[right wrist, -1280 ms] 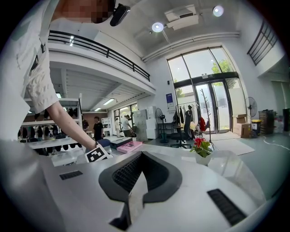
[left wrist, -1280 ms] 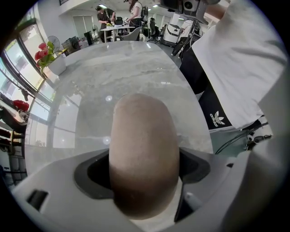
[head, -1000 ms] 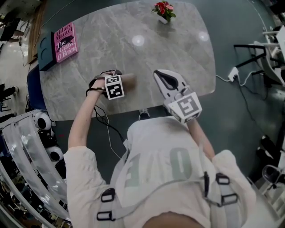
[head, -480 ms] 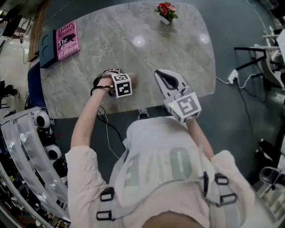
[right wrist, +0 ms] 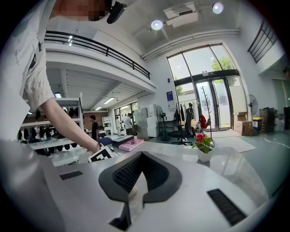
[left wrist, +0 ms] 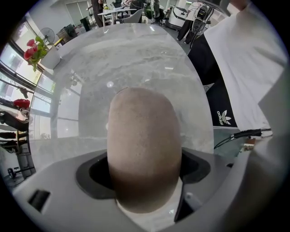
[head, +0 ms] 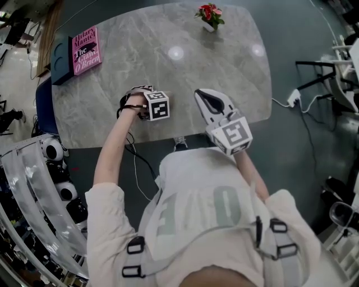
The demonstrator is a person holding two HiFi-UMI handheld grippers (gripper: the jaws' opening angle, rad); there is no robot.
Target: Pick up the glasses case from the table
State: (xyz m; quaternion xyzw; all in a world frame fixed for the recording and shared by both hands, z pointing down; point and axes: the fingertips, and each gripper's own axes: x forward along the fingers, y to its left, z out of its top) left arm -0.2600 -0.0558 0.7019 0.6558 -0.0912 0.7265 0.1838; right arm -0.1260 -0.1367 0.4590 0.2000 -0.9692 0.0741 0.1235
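Glasses case [left wrist: 141, 131], closed, is pinched in the left gripper [left wrist: 144, 174]. Right gripper [head: 206, 100] is pressed together, empty. At 1 o'clock on the table [head: 235, 73], a pot [head: 206, 25] holds red flowers.

We're in a big open-plan office hall. A mezzanine with a black railing [right wrist: 99, 47] runs overhead, and tall glass entrance doors [right wrist: 206, 97] pour in daylight. A black office chair [right wrist: 182, 132] and a standing fan [right wrist: 252, 104] sit beyond. Up close, a grey marble-look surface [head: 168, 78] carries a white pot of red flowers [head: 208, 14] and a pink paperback book [head: 85, 50].
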